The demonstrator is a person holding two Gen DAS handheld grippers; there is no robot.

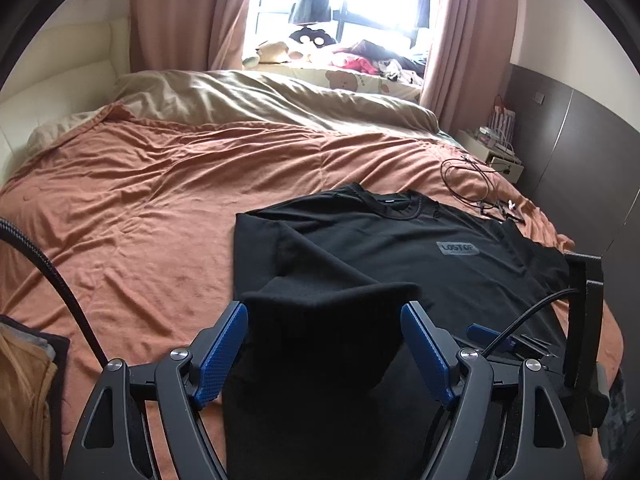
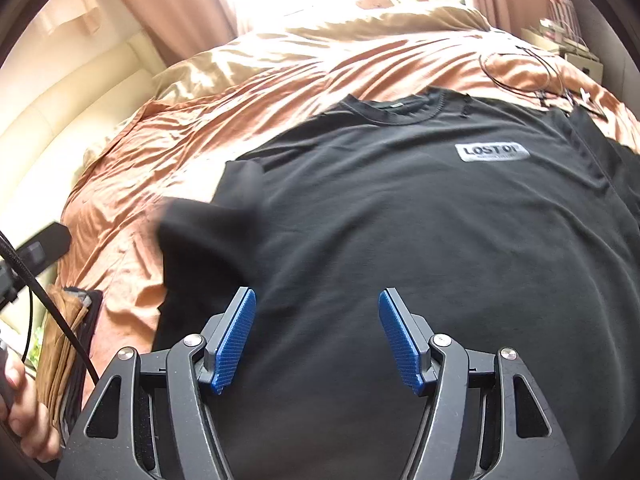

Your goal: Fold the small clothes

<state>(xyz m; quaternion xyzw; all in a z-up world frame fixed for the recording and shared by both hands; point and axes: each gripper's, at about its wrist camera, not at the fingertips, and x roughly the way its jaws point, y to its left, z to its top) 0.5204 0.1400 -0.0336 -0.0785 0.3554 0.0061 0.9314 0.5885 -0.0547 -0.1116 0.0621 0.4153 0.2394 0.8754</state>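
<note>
A black T-shirt (image 1: pixel 400 248) with a grey "LOST OF" chest patch (image 1: pixel 458 248) lies face up on the orange bedspread (image 1: pixel 140 200). Its left side is folded in over the body. My left gripper (image 1: pixel 324 316) is open, and a raised fold of black cloth sits between its blue pads without being pinched. My right gripper (image 2: pixel 316 312) is open just above the shirt's lower body (image 2: pixel 400 240), with nothing held. The patch (image 2: pixel 492 152) and the collar (image 2: pixel 396 110) show in the right wrist view. The right gripper's body (image 1: pixel 520 344) shows at the lower right of the left wrist view.
A thin black cable (image 1: pixel 476 184) loops on the bedspread beyond the shirt's right shoulder. A beige duvet (image 1: pixel 260 96) lies at the bed's far end. Folded tan and grey clothes (image 2: pixel 64 336) sit at the bed's near left edge. A bedside stand (image 1: pixel 496 152) is at the right.
</note>
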